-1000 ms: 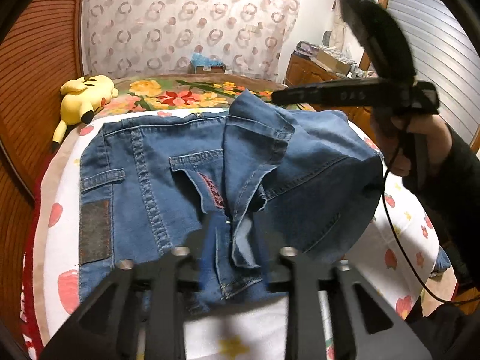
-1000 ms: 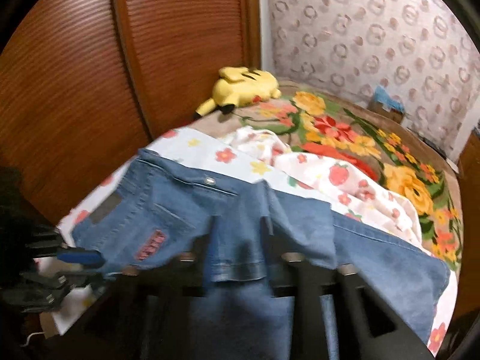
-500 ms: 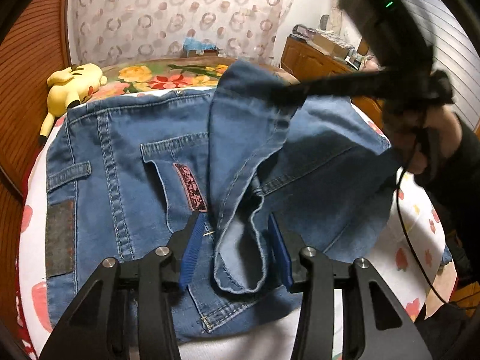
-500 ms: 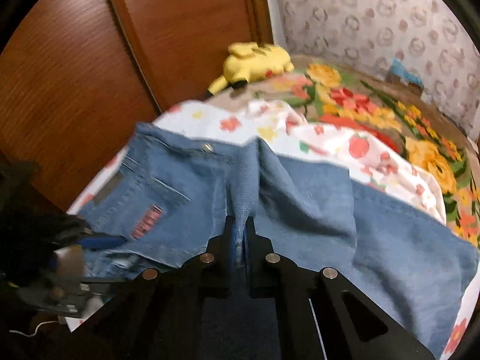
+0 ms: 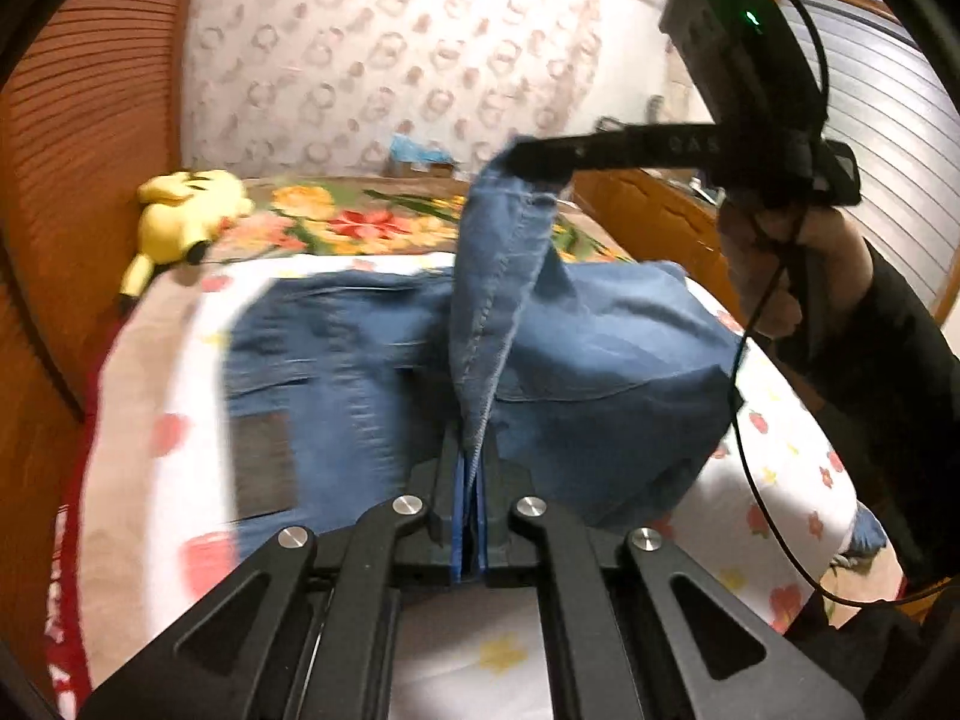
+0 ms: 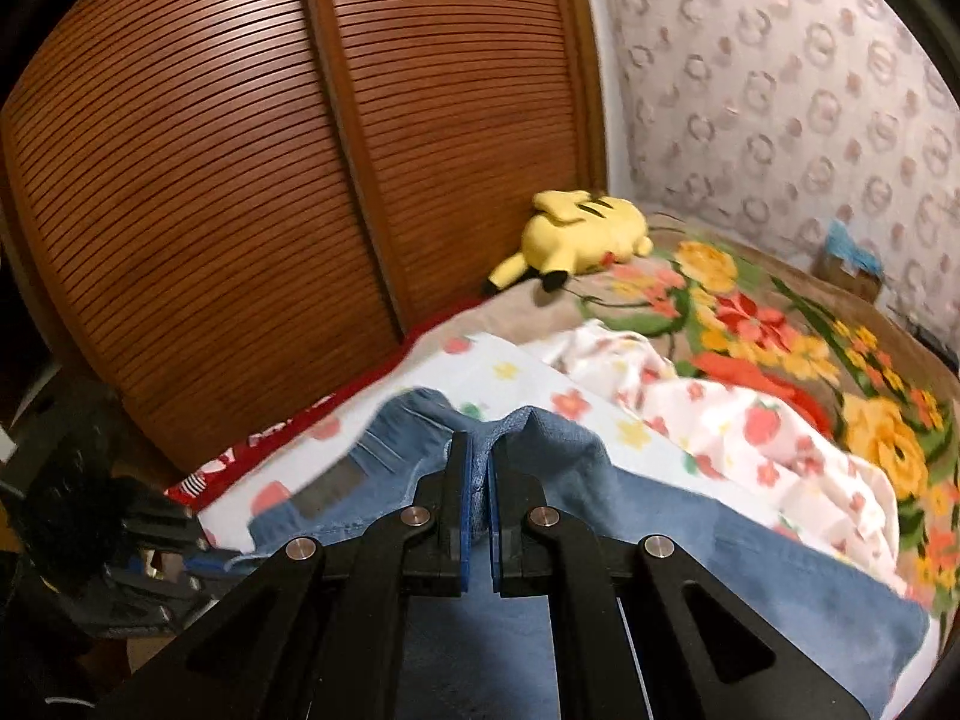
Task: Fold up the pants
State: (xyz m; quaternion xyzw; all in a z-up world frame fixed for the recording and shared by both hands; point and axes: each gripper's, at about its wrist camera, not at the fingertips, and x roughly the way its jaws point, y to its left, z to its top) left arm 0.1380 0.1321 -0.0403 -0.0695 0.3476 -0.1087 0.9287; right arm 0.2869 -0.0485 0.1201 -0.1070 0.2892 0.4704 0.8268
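Your blue jeans (image 5: 372,372) lie spread across the bed (image 5: 480,654), on its white floral sheet, with the waistband end toward the wooden slatted doors (image 6: 240,180). No container holds anything here; a small box (image 6: 846,270) sits at the far wall, its contents too blurred to tell. Your left gripper (image 5: 471,468) is pressed together, pinching a denim hem edge between its blue pads. Your right gripper (image 6: 478,468) is likewise clamped on a fold of denim; in the left wrist view it holds that fold raised above the bed, so the cloth hangs taut between the two grippers. A yellow plush toy (image 6: 582,234) lies on the flowered blanket (image 6: 780,330) beyond the jeans.
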